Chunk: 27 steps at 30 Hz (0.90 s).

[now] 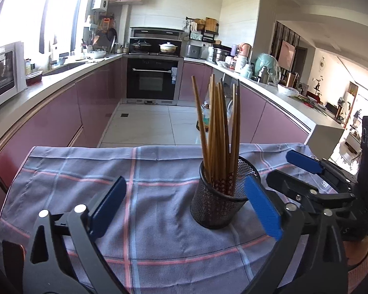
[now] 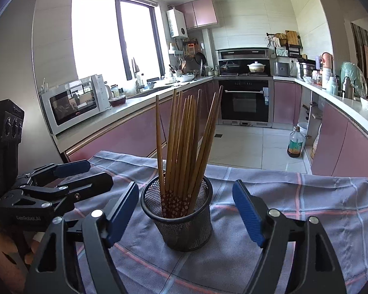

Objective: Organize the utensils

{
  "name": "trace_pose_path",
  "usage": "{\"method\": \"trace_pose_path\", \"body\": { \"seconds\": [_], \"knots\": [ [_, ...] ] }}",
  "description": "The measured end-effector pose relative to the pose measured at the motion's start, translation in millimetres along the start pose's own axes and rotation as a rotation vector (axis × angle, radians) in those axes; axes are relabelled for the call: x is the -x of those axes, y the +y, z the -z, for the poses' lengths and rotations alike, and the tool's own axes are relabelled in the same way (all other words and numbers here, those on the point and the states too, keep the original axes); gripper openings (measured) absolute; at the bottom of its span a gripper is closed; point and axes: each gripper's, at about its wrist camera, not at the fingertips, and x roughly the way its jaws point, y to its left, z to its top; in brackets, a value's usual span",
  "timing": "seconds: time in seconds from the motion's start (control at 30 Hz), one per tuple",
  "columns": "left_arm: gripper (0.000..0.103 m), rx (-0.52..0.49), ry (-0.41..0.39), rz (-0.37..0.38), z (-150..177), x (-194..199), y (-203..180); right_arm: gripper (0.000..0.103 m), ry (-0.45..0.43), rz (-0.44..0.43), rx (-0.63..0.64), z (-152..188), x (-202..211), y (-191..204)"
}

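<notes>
Left wrist view had your left gripper (image 1: 186, 208) spread wide, its blue pads (image 1: 263, 208) holding nothing; only cloth (image 1: 61, 171) lay between them. The cup (image 1: 220, 205), a black mesh holder, stood just inside the right-hand pad, close to it, though you could not tell whether they touched. Chopsticks (image 1: 217, 127) stood upright in it, fanned a little, patterned ends down in the mesh. Your right gripper (image 1: 304, 169) showed at the frame's right edge, beside the cup, jaws parted and empty.

Right wrist view gave your right gripper (image 2: 186, 213) open too, with the cup (image 2: 181, 220) between its pads (image 2: 249, 218) but clear of both, so nothing was gripped. The chopsticks (image 2: 184, 142) leaned slightly apart above the rim. Your left gripper (image 2: 71, 176) sat at the left, near the cup, your hand (image 2: 5, 252) behind it. The cloth (image 2: 306, 196) covered the surface under everything. Beyond were pink cabinets (image 2: 125, 132), a microwave (image 2: 73, 105) on the left counter and an oven (image 2: 245, 100) at the far end.
</notes>
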Motion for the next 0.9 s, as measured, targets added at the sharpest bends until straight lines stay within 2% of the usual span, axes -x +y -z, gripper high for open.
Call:
{"method": "trace_pose_path", "body": {
  "seconds": [0.07,0.13,0.3,0.53,0.7,0.9],
  "knots": [
    [0.098,0.005,-0.020,-0.061,7,7,3,0.097,-0.008,0.028,0.018,7,7,4],
    [0.098,0.011,-0.039,-0.105,14,13,6,0.097,-0.029,0.045,0.033,15,15,7],
    [0.098,0.013,-0.081,-0.156,32,34,10,0.097,-0.040,0.043,-0.015,27,27,9],
    [0.098,-0.008,-0.181,-0.195,45,70,8,0.097,-0.137,0.064,-0.012,30,47,16],
    [0.098,-0.009,-0.232,-0.202,45,89,6,0.097,-0.157,0.081,0.007,28,53,22],
    [0.098,-0.020,-0.255,-0.210,46,100,0,0.097,-0.185,0.089,0.018,30,59,28]
  ]
}}
